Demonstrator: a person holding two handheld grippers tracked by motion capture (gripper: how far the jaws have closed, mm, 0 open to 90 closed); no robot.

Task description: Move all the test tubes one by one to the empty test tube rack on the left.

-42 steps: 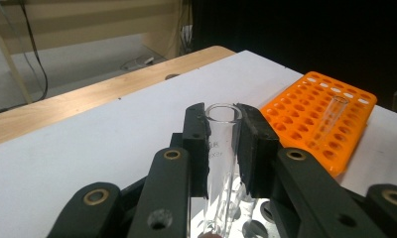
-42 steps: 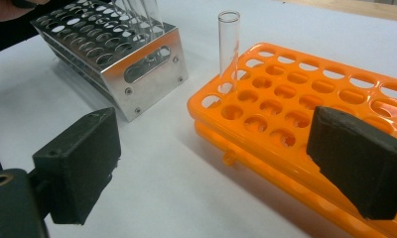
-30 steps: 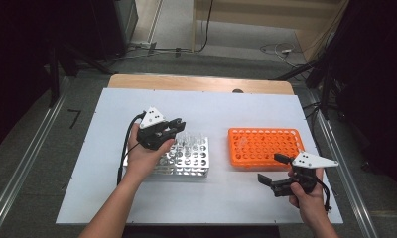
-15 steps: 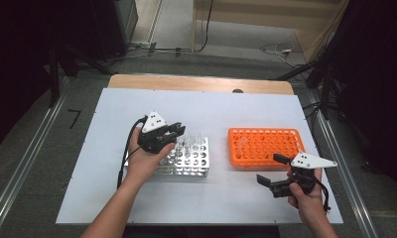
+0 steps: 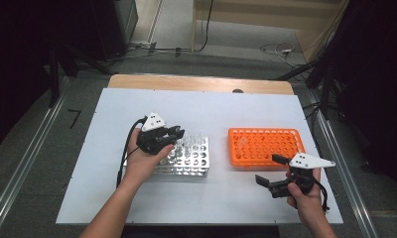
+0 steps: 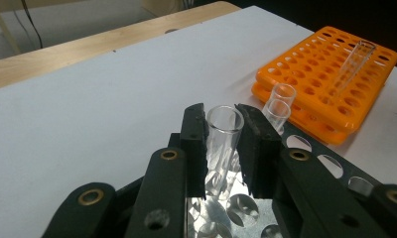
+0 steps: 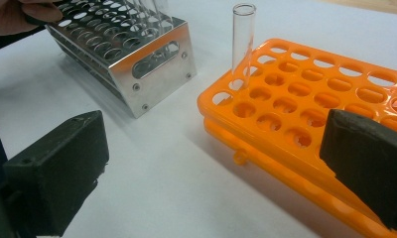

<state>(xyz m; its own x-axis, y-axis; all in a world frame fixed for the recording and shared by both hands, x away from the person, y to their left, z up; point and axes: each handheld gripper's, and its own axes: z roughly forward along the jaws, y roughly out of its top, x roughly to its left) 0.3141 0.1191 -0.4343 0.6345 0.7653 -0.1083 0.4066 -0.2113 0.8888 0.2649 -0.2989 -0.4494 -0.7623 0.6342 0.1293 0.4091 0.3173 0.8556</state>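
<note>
Over the metal rack (image 5: 189, 159), left gripper (image 6: 225, 148) clamps a glass tube (image 6: 221, 144) upright, mouth up.

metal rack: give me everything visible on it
The metal rack is a shiny silver block whose top plate is a grid of round holes; its side plate has an oblong slot and small screws. It sits flat on the white table, left of the orange rack and apart from it. A few clear tubes stand in it; the left gripper has its jaws around one tube at its top.
</note>
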